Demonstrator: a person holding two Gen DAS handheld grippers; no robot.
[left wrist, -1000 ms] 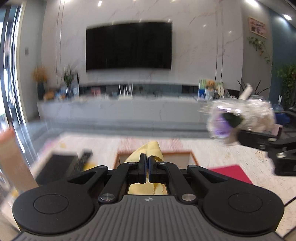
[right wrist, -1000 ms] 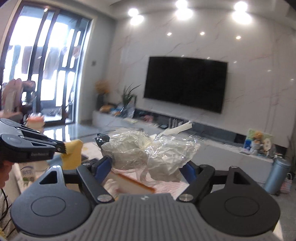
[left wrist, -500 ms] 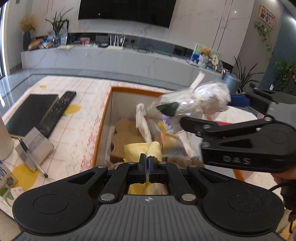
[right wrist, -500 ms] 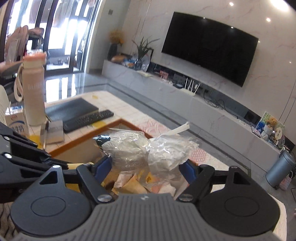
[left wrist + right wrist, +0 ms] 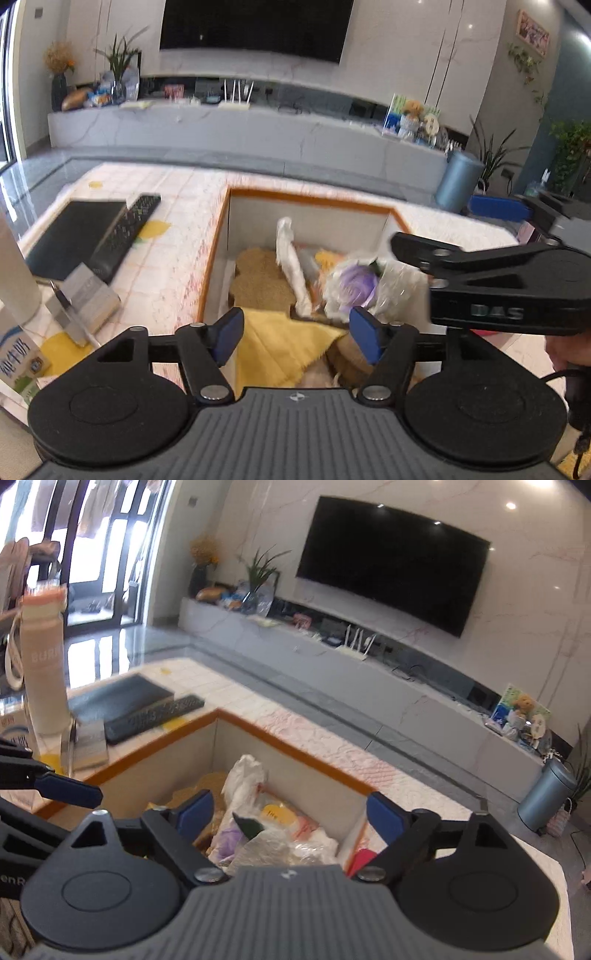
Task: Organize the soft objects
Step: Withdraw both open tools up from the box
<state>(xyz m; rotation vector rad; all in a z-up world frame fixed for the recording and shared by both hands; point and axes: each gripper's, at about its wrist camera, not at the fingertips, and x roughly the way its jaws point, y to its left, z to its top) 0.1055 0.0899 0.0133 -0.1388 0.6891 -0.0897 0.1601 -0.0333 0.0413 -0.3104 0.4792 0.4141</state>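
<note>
The yellow cloth (image 5: 284, 347) lies in the near end of the orange-rimmed box (image 5: 314, 197), free of any grip; the clear plastic bundle (image 5: 364, 286), with purple and dark green showing through it, rests on the other soft items further in, beside an upright white bag (image 5: 290, 254) and a tan textured piece (image 5: 260, 280); both task items therefore sit inside the box.

The left gripper (image 5: 295, 334) stands wide apart above the cloth, holding nothing; the right gripper (image 5: 286, 814) is likewise spread wide over the bundle, empty.

Judgement: the step in hand is the drop-off, and it looks complete for both items; the next move calls for lifting both tools straight out without snagging plastic or cloth, then locating any soft item not yet boxed.

The left wrist view alone shows the cloth in full, the right tool's side profile, and a red item (image 5: 487, 332) beyond the box; the right wrist view alone shows the pale bottle (image 5: 42, 661) at the table's edge, and looks down the box's far corner; the remote (image 5: 123, 234) and black pad (image 5: 75, 238) appear in both.
</note>
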